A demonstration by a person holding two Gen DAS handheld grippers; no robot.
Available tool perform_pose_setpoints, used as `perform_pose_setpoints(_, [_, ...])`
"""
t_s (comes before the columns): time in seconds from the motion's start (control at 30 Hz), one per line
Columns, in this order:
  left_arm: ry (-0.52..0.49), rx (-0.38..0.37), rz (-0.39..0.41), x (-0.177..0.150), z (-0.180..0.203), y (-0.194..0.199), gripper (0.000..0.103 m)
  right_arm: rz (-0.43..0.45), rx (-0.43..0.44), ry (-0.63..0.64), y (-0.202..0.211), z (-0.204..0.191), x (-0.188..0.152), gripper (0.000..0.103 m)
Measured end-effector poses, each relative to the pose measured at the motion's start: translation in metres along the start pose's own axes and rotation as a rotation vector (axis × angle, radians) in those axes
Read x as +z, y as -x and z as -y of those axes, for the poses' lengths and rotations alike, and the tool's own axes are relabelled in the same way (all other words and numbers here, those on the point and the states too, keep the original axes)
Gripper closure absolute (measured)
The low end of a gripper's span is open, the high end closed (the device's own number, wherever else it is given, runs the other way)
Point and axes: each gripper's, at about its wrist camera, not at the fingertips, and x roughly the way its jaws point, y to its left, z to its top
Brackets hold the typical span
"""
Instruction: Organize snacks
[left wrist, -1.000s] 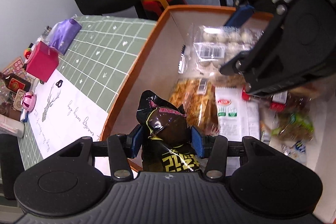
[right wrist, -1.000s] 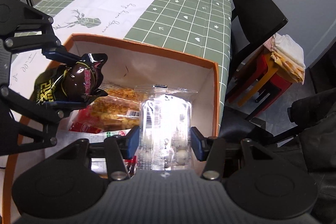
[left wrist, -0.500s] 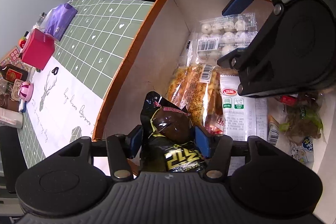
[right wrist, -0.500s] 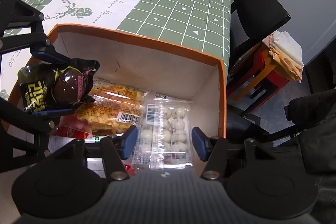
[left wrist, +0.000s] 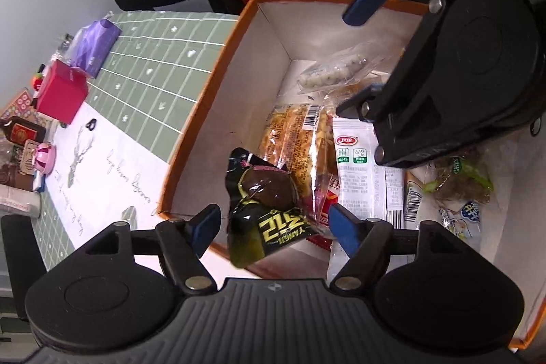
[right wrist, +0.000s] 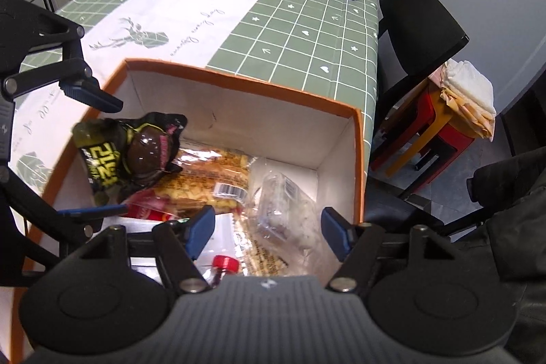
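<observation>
— What is seen from the left wrist?

— The left gripper [left wrist: 271,226] is spread wide; the dark snack packet [left wrist: 264,200] lies released between its fingers, touched by neither, long axis along them, over the near wall of the orange box [left wrist: 204,84].

— And from the right wrist?

— The right gripper [right wrist: 268,232] is likewise open — nothing grasped. The clear packet of white balls [right wrist: 285,210] is tilted inside the box, just ahead. The dark packet is nearer the left gripper.
</observation>
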Motion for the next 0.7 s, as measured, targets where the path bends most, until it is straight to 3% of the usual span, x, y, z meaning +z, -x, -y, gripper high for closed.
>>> perform_pose_setpoints(0.07, [0.012, 0.0, 0.01, -0.002, -0.001, 0.009, 0.02, 0.013, 0.027, -0.028, 0.005, -0.001, -0.001, 0.041])
perform_pose_setpoints(0.13, [0.031, 0.001, 0.015, -0.005, -0.004, 0.018, 0.027, 0.02, 0.073, -0.072, 0.009, -0.001, -0.002, 0.067])
perform_pose_setpoints(0.23, [0.064, 0.031, 0.039, -0.013, -0.012, 0.033, 0.037, 0.033, 0.143, -0.129, 0.009, -0.004, -0.001, 0.084])
perform_pose_setpoints(0.4, [0.165, 0.053, 0.062, -0.031, -0.035, 0.048, 0.042, 0.057, 0.243, -0.169, 0.005, -0.022, 0.005, 0.087])
perform_pose_setpoints(0.53, [0.247, 0.049, 0.062, -0.044, -0.048, 0.046, 0.043, 0.063, 0.231, -0.17, -0.007, -0.037, 0.017, 0.087])
perform_pose_setpoints(0.7, [0.267, 0.035, 0.063, -0.057, -0.05, 0.043, 0.043, 0.026, 0.244, -0.217, -0.034, -0.044, 0.031, 0.088])
